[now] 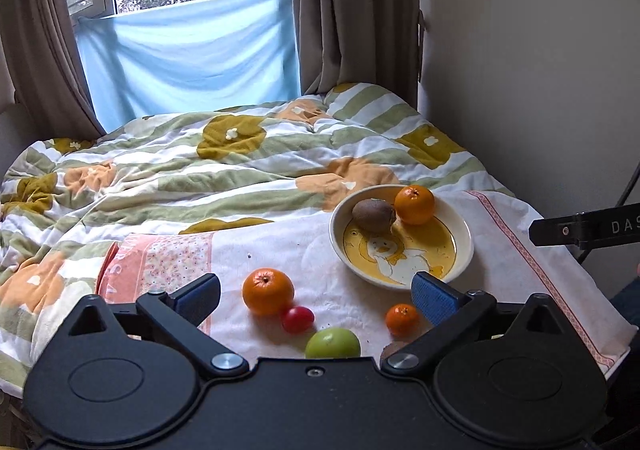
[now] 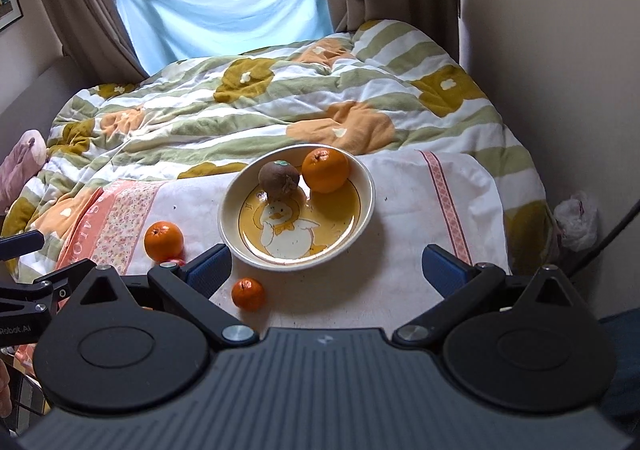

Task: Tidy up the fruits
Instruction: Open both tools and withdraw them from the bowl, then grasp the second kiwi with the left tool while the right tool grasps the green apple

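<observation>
Hovering wide open and empty, the left tool [image 1: 316, 292] has the large orange [image 1: 268, 291] directly between its fingers; right tool [image 2: 326, 270], also released, faces the duck bowl [image 2: 362, 174].

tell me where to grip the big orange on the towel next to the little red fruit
Grip the big orange across its widest middle, coming down from above with the open left gripper. It is round, so any width works, but the red fruit touches its near right side. Set the fingers along the other diagonal, far right and near left, where only towel shows, so neither finger lands on that fruit.
</observation>
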### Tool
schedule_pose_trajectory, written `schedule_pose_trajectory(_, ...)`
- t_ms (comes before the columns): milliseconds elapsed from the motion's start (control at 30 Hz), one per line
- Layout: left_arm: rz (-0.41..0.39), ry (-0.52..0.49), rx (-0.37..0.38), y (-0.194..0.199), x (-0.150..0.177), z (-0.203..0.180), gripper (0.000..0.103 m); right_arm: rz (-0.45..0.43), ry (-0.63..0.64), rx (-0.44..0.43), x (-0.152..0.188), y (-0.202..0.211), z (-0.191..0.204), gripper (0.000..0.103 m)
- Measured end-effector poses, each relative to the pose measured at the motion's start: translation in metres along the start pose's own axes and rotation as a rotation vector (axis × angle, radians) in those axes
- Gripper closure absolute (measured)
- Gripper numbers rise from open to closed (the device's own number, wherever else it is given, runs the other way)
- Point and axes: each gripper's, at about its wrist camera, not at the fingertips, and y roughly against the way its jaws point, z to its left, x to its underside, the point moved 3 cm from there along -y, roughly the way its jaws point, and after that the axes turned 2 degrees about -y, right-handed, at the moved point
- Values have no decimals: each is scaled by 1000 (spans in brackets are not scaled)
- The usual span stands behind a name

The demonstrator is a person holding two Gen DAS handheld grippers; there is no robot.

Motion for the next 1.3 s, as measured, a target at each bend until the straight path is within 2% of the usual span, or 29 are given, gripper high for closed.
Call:
schedule_pose_trajectory(133, -12, -44, 19, 8, 16, -1, 0, 4, -28, 50, 27, 8, 2, 0)
schedule_pose_trajectory(300, -3, -79, 88, 4, 36, -7, 0, 6, -78, 84, 57, 8, 3, 0)
schedule_pose_trajectory(600, -14, -162, 203, -35, 77, -41, 0, -1, -132, 103, 100, -16, 2, 0)
schedule_pose_trajectory(733, -24, -216, 228, -56, 92, -59, 2, -2, -192, 89, 115, -25, -4, 0)
schedule_pose_trajectory(933, 39, -272, 245, -89, 104, -77, 11, 4, -224, 83, 125, -37, -10, 0)
schedule_pose_trajectory(1167, 61, -287, 243, -107, 103, -82, 11, 18, -214, 67, 126, -51, -8, 0)
schedule_pose_trajectory(1300, 90, -299, 244, -116, 104, -85, 23, 22, -202, 56, 124, -58, -6, 0)
